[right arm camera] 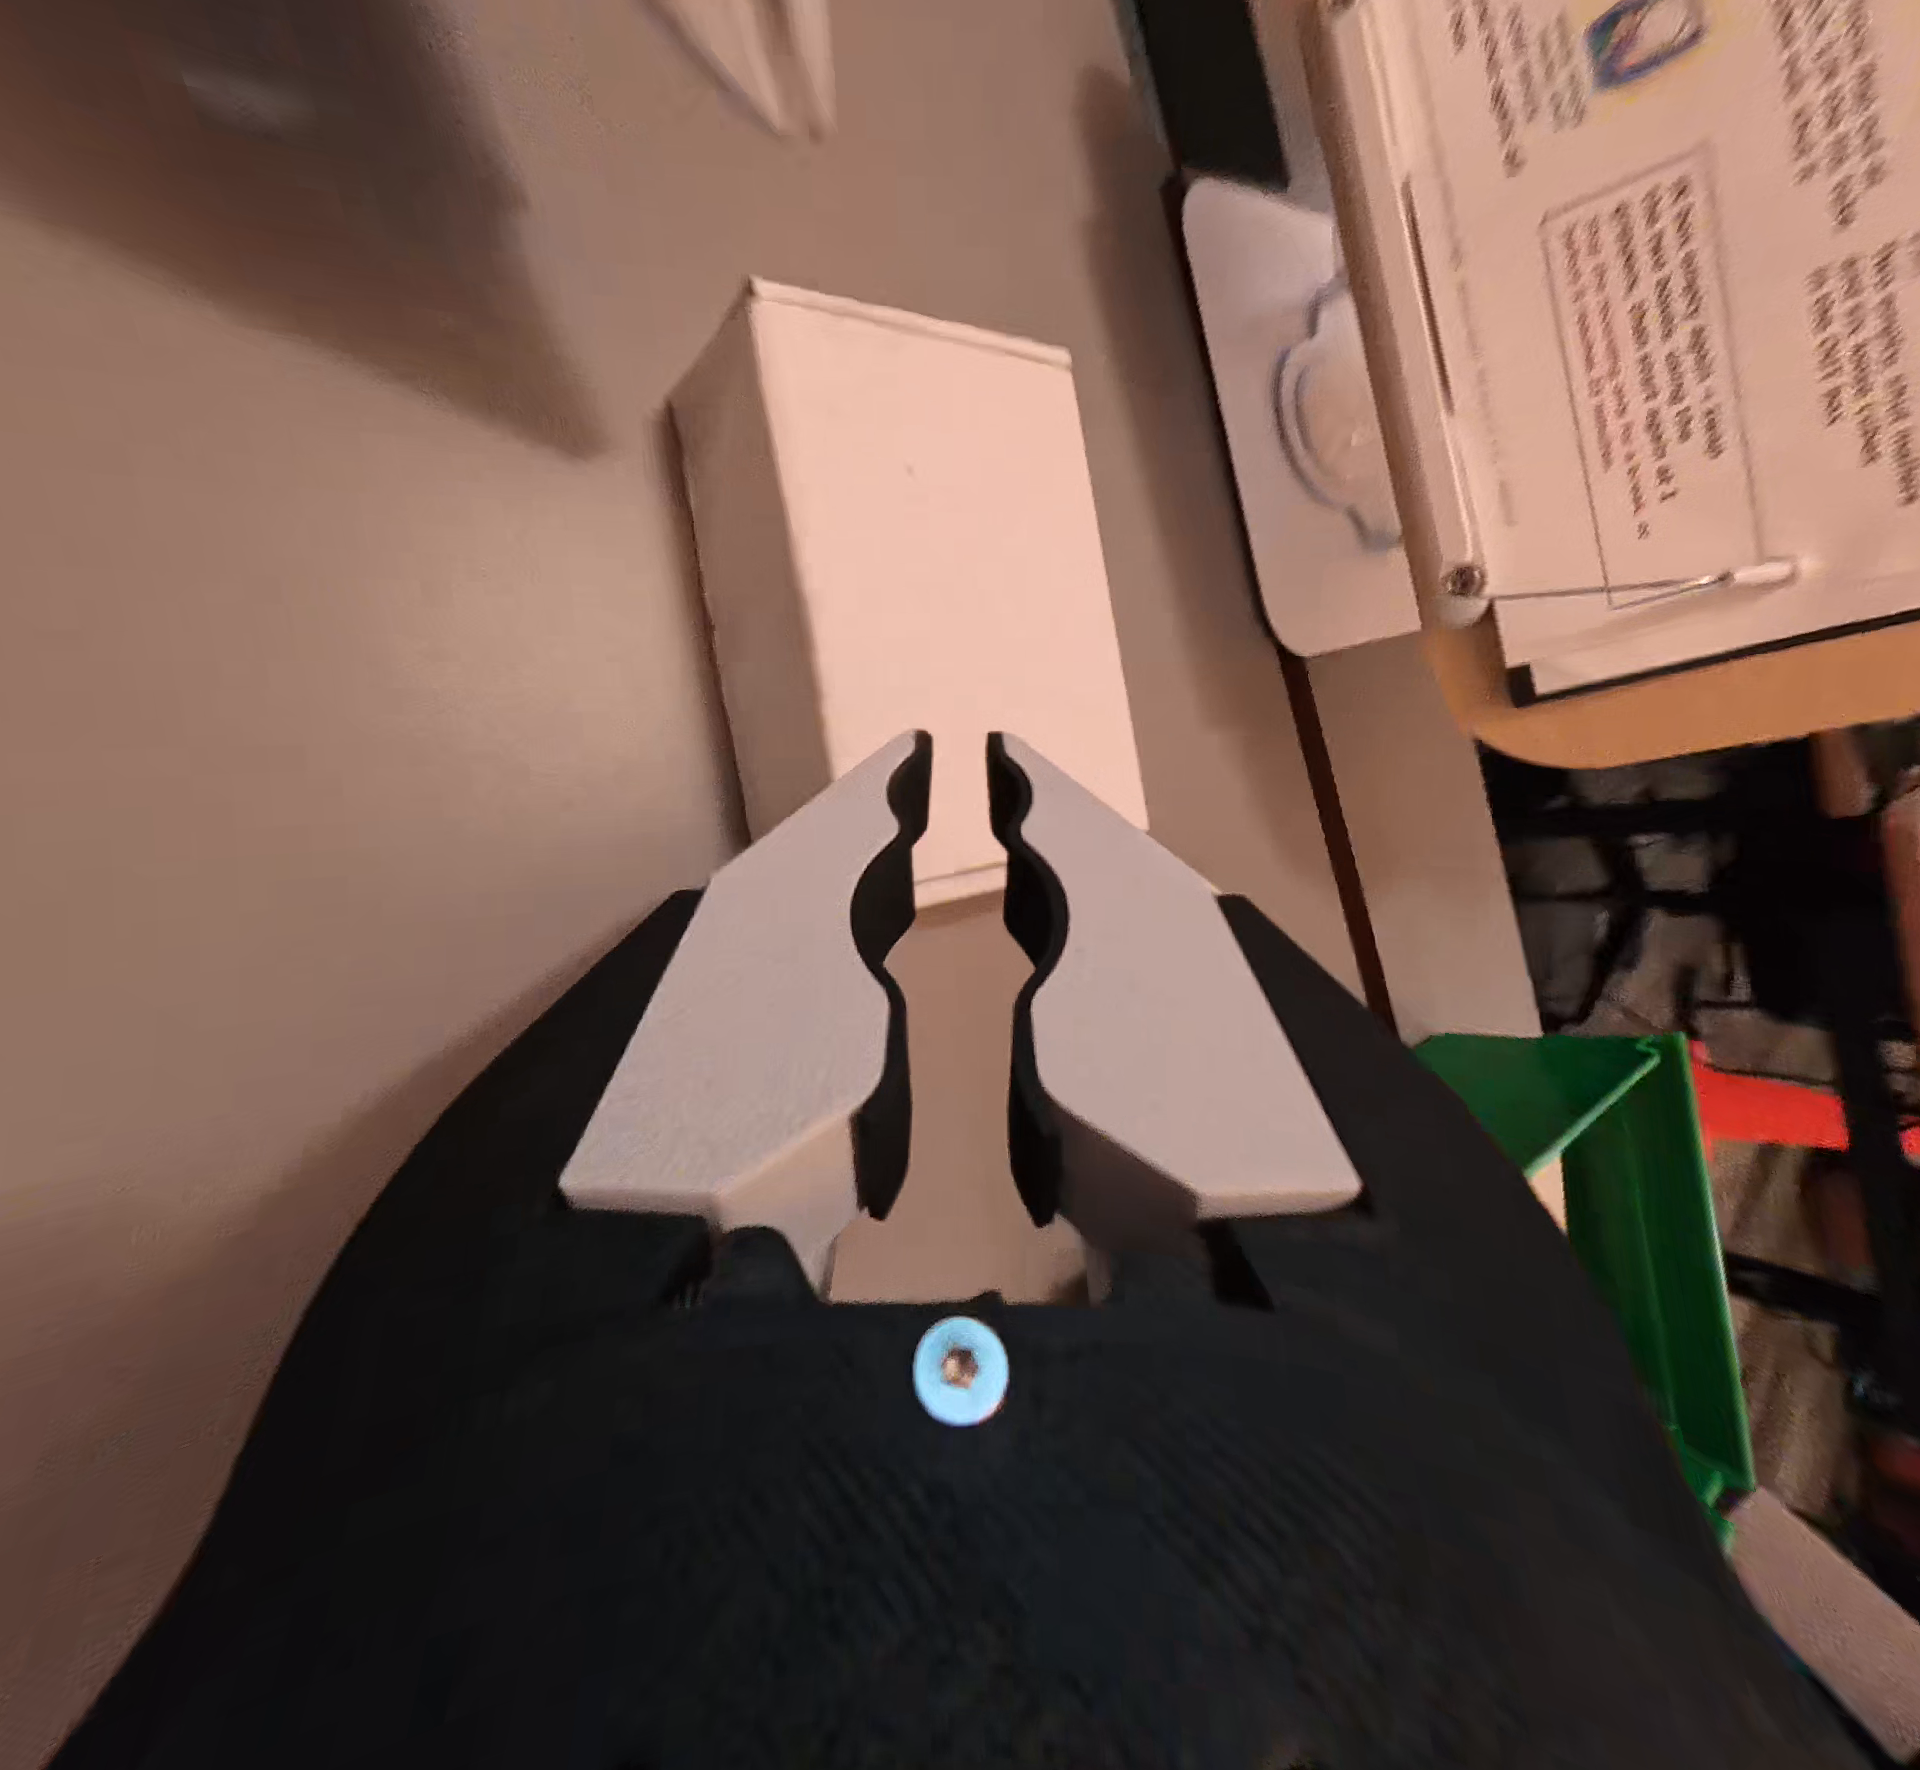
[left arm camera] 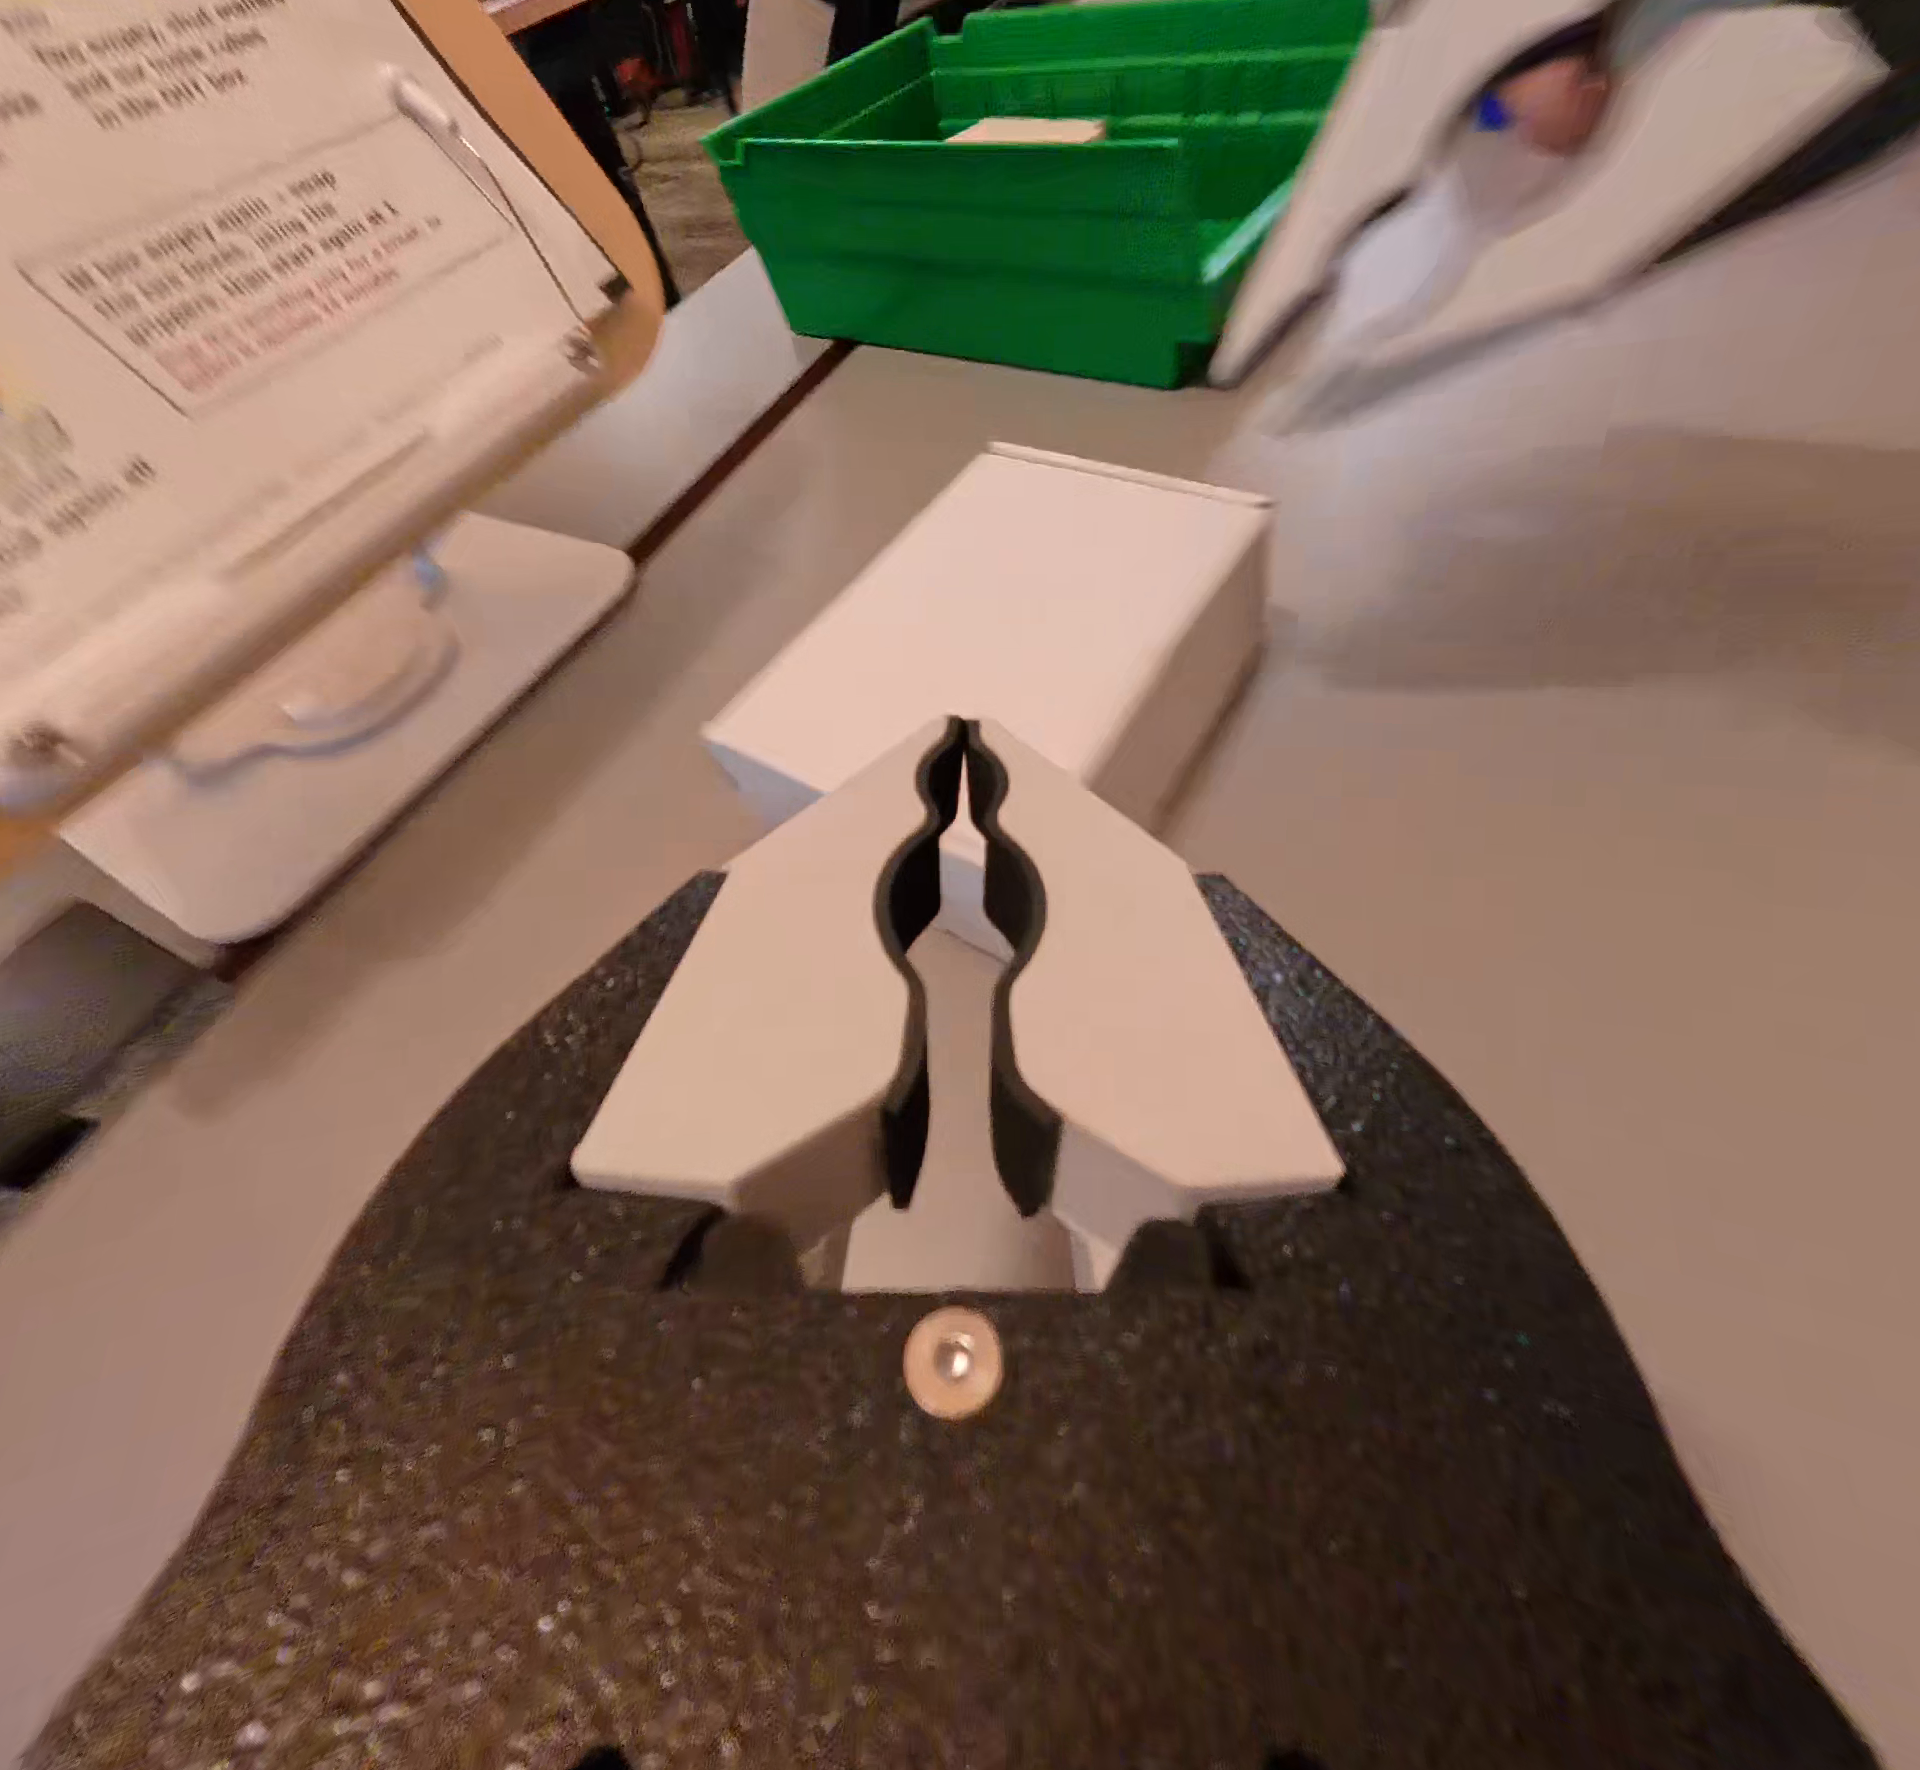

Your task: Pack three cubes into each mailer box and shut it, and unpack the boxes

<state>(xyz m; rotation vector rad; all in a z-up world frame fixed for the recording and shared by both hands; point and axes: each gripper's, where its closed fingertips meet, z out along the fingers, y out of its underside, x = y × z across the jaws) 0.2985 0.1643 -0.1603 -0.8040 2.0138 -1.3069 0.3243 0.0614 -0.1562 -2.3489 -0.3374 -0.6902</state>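
A: Closed white cardboard mailer box (left arm camera: 1023, 624), flat matte lid, crisp folded edges, lying on the smooth beige bench (left arm camera: 1558, 889). Bare bench surrounds it on its right and near sides.

B: Left tongs (left arm camera: 964, 733), white wavy-edged fingers on a grainy black body, tips pressed together, gripping nothing, over the box's near corner.

A: Right tongs (right arm camera: 958, 741): narrow gap between tips, empty, above the same box (right arm camera: 914, 557)'s near end.

B: Far off, a ribbed green plastic bin (left arm camera: 997, 266) at the bench edge. Left, an instruction sheet on a white stand (left arm camera: 343, 671), close beside the box.

A: Motion blur on the far tongs.
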